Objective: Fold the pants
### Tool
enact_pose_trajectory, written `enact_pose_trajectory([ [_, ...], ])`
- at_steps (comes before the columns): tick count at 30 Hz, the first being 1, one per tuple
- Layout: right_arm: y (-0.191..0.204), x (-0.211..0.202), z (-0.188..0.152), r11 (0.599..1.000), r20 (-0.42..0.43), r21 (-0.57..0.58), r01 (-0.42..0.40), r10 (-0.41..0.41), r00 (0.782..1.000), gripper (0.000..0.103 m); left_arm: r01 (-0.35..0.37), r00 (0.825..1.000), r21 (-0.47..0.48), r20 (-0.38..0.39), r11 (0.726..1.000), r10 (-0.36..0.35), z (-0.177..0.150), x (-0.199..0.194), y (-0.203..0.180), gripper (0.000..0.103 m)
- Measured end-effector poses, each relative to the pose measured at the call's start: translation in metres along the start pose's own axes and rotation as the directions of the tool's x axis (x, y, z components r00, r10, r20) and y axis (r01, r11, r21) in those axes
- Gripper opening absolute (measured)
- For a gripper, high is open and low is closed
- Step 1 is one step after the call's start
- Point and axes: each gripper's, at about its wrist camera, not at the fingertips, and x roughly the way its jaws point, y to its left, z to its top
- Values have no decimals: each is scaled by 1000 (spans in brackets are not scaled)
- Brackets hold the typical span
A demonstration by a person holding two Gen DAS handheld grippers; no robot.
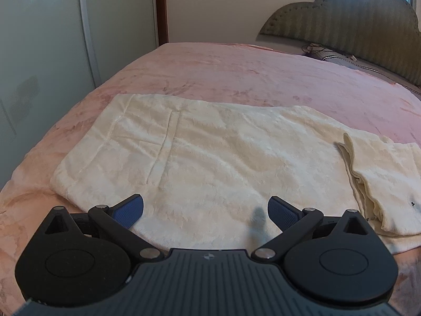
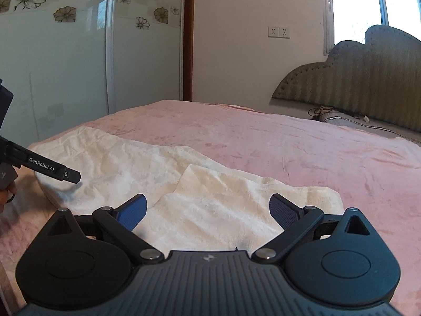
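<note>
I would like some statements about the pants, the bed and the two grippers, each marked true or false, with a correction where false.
1. The cream pants lie on a pink blanket. True.
2. The left gripper is shut on the pants. False: its jaws stand open, with nothing held between them.
3. The leg end of the pants is folded back over the fabric. True.
4. The right gripper is open. True.
5. The pants hang from the headboard. False: they lie on the bed, apart from the headboard.
</note>
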Motion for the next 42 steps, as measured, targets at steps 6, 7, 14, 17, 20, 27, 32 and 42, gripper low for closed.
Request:
enact_pose_trajectory([
  [6, 11, 2, 0, 999, -23, -55, 2, -3, 1000, 100, -16, 1000, -5, -9, 1000, 16, -4, -8, 12, 101],
  [7, 12, 4, -1, 998, -34, -67, 3, -5, 999, 100, -21, 1000, -8, -10, 1000, 21, -4, -9, 15, 101],
  [14, 17, 5, -4, 996, -53, -89, -10, 6, 999, 100, -48, 998, -46, -34, 998, 46, -8, -10, 31, 101],
  [17, 12, 4, -4, 996, -52, -84, 22, -27, 998, 100, -38, 999, -54, -31, 998, 37, -6, -11, 30, 101],
  [20, 1, 3, -6, 997, -61, -60, 49, -53, 997, 100, -33, 999, -40, -29, 999, 32, -6, -11, 25, 101],
  [27, -10, 21, -13, 999, -154, -34, 8, -13, 988, 54, -19, 999, -4, -34, 1000, 19, -5, -10, 10, 101],
  [32, -15, 30, -19, 1000, -199, -17, 6, -9, 980, 38, -25, 999, -2, -39, 1000, 25, -3, -7, 9, 101],
  [42, -22, 29, -24, 1000, -235, -5, -4, 2, 972, 13, -22, 999, 9, -44, 1000, 22, -1, -5, 3, 101],
])
